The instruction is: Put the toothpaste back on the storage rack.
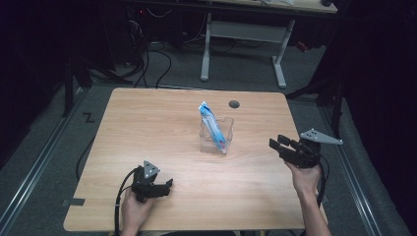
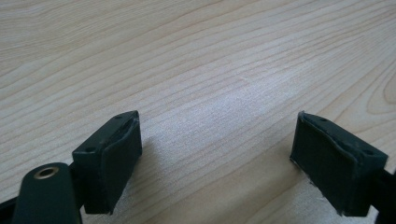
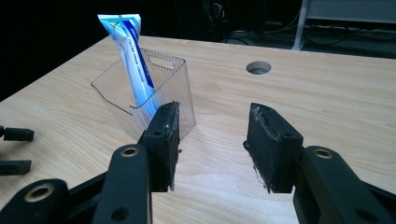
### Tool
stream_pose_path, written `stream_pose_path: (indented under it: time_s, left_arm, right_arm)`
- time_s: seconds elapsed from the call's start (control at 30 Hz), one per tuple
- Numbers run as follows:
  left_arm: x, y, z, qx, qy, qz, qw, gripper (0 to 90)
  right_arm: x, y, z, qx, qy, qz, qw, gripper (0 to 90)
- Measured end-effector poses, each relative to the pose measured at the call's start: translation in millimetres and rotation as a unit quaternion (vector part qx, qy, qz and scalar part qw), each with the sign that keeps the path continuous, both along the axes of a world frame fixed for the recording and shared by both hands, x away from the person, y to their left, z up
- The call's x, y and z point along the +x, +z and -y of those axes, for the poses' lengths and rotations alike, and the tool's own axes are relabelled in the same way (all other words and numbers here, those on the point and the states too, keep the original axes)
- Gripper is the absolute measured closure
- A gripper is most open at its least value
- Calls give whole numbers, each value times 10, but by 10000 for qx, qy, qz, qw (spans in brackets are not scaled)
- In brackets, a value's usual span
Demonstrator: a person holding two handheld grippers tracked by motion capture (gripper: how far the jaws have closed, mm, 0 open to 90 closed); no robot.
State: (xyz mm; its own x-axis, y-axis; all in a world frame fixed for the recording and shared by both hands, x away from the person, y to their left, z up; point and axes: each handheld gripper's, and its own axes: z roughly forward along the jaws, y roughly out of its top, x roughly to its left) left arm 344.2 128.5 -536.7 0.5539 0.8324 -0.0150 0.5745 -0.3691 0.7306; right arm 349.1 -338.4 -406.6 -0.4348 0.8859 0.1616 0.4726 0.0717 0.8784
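Toothpaste tube (image 1: pixel 212 124) upright in clear bin (image 1: pixel 225 143); both grippers agape, empty.

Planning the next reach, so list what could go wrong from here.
1. The clear plastic bin looks light and stands loose on the table; a nudge from the open right tongs might slide or tip it.
2. The toothpaste tube leans well above the bin's rim, so brushing its top could lever the bin over.
3. The left tongs sit open near the table's near edge, far from the bin, so they cannot steady it quickly.
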Motion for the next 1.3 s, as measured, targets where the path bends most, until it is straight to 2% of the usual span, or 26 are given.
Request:
stream_pose_path:
  time_s: [0.43, 0.8, 1.3]
  left_arm:
    - [0, 0, 0, 1, 0, 0, 10000, 162]
    - [0, 0, 0, 5, -1, 3, 10000, 162]
    - [0, 0, 0, 6, -3, 3, 10000, 162]
  right_arm:
    - [-90, -180, 24, -31, -41, -120, 9999, 543]
    - [-154, -382, 56, 45, -79, -224, 9997, 547]
    - [-164, -617, -29, -139, -63, -381, 9992, 549]
